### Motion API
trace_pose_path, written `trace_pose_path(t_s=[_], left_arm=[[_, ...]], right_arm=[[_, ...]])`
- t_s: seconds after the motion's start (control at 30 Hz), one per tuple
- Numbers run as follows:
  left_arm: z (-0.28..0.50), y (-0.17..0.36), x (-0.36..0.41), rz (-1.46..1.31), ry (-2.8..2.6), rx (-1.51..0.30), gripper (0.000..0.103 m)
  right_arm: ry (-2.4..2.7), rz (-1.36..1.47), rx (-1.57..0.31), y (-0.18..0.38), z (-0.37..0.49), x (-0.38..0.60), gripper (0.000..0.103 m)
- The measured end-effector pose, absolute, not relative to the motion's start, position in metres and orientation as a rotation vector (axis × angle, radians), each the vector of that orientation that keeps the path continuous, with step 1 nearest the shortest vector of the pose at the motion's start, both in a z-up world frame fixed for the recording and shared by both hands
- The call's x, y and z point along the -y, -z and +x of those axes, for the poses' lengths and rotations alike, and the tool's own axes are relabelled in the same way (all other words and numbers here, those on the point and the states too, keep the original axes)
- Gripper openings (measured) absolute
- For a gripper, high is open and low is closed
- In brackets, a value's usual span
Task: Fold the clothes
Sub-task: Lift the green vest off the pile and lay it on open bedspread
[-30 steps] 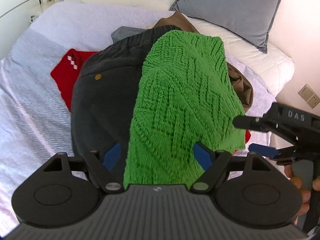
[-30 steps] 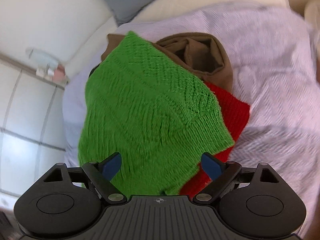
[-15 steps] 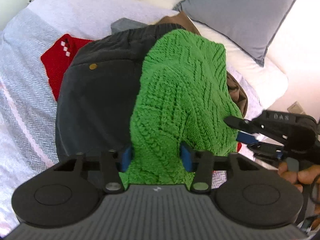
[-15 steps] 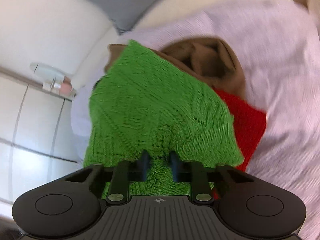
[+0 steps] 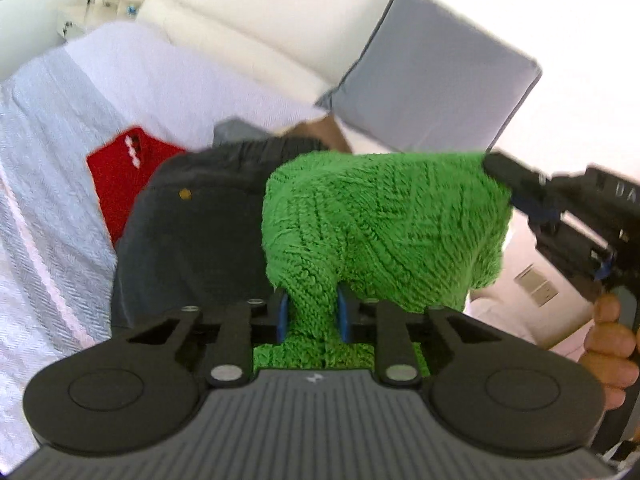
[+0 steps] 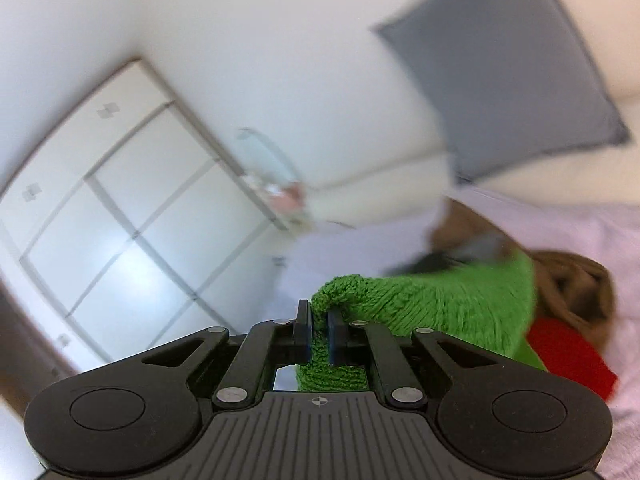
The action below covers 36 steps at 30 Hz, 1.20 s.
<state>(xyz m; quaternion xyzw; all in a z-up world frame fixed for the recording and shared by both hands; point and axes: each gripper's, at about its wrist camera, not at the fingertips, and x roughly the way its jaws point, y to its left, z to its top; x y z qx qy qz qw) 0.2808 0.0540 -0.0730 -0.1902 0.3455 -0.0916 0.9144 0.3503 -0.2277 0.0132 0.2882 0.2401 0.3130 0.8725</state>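
Observation:
A green knitted sweater (image 5: 384,220) is held up off the pile of clothes on the bed. My left gripper (image 5: 311,312) is shut on its near edge. My right gripper (image 6: 319,334) is shut on another edge of the green sweater (image 6: 432,304); the right gripper also shows in the left wrist view (image 5: 520,184), at the sweater's upper right corner. Under the sweater lie dark grey trousers (image 5: 200,232), a red knit garment (image 5: 124,168) and a brown garment (image 6: 576,284).
The bed has a light lilac-grey cover (image 5: 48,168). A grey pillow (image 5: 432,92) leans on the white headboard. White wardrobe doors (image 6: 120,220) and a small shelf stand beyond the bed. A wall socket (image 5: 536,284) is at the right.
Both grippers closed on the green sweater's edges and lifted it off the pile. The sweater now hangs bunched between them, and the right wrist view has swung up toward the wall.

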Motion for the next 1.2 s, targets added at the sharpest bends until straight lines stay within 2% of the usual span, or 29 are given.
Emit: trace_pose_path(t_s=[0.23,0.43,0.47,0.5,0.53,0.57,0.6,0.67,0.8,1.03,1.2], left_arm=[[0.165,0.016,-0.104,-0.396,0.052,-0.546,0.018],[0.034,-0.033,-0.154,-0.355,-0.196,-0.443,0.018],[0.012,-0.04,-0.159,-0.332,-0.242,-0.439,0.021],[-0.007,-0.045,-0.164,-0.318,-0.284,-0.447,0.026],[-0.026,-0.049,-0.169,-0.314,-0.333,-0.46,0.028],[-0.046,-0.052,-0.175,-0.312,-0.384,-0.475,0.033],[-0.064,-0.052,-0.179,-0.311,-0.423,-0.486,0.037],[-0.096,-0.045,-0.185,-0.334,-0.474,-0.514,0.04],[-0.148,-0.017,-0.197,-0.404,-0.571,-0.636,0.04],[-0.226,0.029,-0.194,-0.433,-0.665,-0.82,0.04],[-0.271,0.051,-0.182,-0.443,-0.679,-0.874,0.041]], right_arm=[[-0.916,0.585,-0.436,-0.061,0.289,0.161,0.005],[-1.177,0.594,-0.486,-0.085,0.223,0.089,0.005],[-1.217,0.574,-0.508,-0.087,0.211,0.076,0.005],[-1.257,0.546,-0.545,-0.088,0.199,0.062,0.013],[-1.296,0.51,-0.597,-0.087,0.189,0.049,0.025],[-1.332,0.477,-0.652,-0.085,0.178,0.034,0.055],[-1.352,0.462,-0.687,-0.082,0.165,0.023,0.076],[-1.361,0.433,-0.725,-0.074,0.138,0.007,0.077],[-1.328,0.352,-0.861,-0.049,0.091,-0.022,0.077],[-1.115,-0.058,-1.02,0.019,0.019,-0.043,0.077],[-1.062,-0.157,-1.103,0.054,-0.028,-0.033,0.077]])
